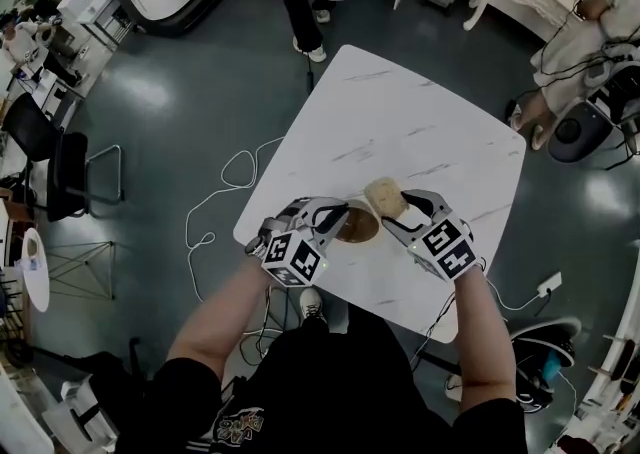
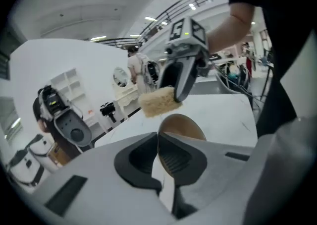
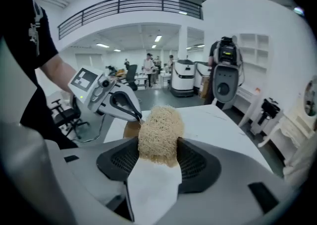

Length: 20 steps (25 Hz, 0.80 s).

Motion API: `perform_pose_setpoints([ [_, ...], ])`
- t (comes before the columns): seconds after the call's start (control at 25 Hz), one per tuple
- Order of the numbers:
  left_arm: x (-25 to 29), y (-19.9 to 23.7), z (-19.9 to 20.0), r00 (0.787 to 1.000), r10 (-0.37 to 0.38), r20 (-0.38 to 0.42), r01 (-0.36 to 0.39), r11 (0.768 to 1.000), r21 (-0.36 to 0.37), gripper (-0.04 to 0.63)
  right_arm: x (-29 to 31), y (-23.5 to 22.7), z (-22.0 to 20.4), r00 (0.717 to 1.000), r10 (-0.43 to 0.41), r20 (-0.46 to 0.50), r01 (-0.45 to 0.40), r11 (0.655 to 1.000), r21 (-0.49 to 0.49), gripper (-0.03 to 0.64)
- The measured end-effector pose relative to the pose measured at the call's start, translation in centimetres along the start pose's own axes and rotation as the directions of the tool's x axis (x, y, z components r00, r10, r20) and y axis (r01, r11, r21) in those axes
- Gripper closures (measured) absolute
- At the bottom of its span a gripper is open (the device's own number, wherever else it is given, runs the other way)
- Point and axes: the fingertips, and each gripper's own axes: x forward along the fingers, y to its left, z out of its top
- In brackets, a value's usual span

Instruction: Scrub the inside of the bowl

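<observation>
Left gripper point(image 2: 157, 140), almost closed, pinches left rim of wooden bowl point(image 2: 182, 124) | right gripper point(image 3: 157, 145) clamps loofah scrubber point(image 3: 159, 127) over bowl's far-right rim | I judge: lower it inward.

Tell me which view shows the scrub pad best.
Right gripper view: the scrub pad sits dead centre, clamped between the jaws of the right gripper, its fibres plain. The left gripper view shows it smaller, side-on, by the bowl. The head view shows only a small tan lump beside the bowl.
</observation>
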Motion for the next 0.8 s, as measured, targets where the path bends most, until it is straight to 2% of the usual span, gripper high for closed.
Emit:
perform_pose_setpoints([
  [0.08, -0.4, -1.6, 0.7, 0.998, -0.069, 0.007, 0.067, 0.989, 0.133, 0.578, 0.4, 1.3, 0.1, 0.993, 0.120, -0.010, -0.121, 0.991, -0.056, 0.370],
  [0.16, -0.8, -2.7, 1.3, 0.993, -0.118, 0.009, 0.113, 0.966, 0.233, 0.578, 0.7, 2.5, 0.0, 0.973, 0.230, -0.025, -0.231, 0.971, -0.069, 0.370],
  [0.24, -1.1, -3.3, 1.6, 0.990, -0.144, 0.004, 0.136, 0.941, 0.310, 0.578, 0.9, 3.2, -0.1, 0.951, 0.306, -0.036, -0.308, 0.950, -0.050, 0.370],
  [0.32, -1.3, -3.4, 1.7, 0.989, -0.148, 0.006, 0.137, 0.930, 0.341, 0.578, 1.1, 3.3, -0.2, 0.939, 0.342, -0.026, -0.343, 0.939, -0.014, 0.370],
  [0.44, -1.6, -2.6, 1.8, 0.992, -0.123, 0.032, 0.108, 0.949, 0.296, 0.578, 0.9, 2.9, -0.2, 0.936, 0.352, 0.004, -0.352, 0.935, 0.040, 0.370],
  [0.6, -1.7, -1.4, 1.7, 0.995, -0.081, 0.050, 0.069, 0.978, 0.196, 0.578, 0.3, 2.4, -0.9, 0.944, 0.331, -0.006, -0.331, 0.942, 0.052, 0.370],
  [0.72, -1.6, -0.1, 1.7, 0.997, -0.034, 0.070, 0.030, 0.998, 0.055, 0.578, -0.2, 1.6, -1.4, 0.955, 0.297, 0.008, -0.297, 0.952, 0.080, 0.370],
  [0.8, -1.7, 0.8, 1.5, 0.997, 0.005, 0.081, -0.001, 0.999, -0.050, 0.578, -0.5, 1.1, -1.7, 0.963, 0.269, 0.018, -0.269, 0.958, 0.098, 0.370],
])
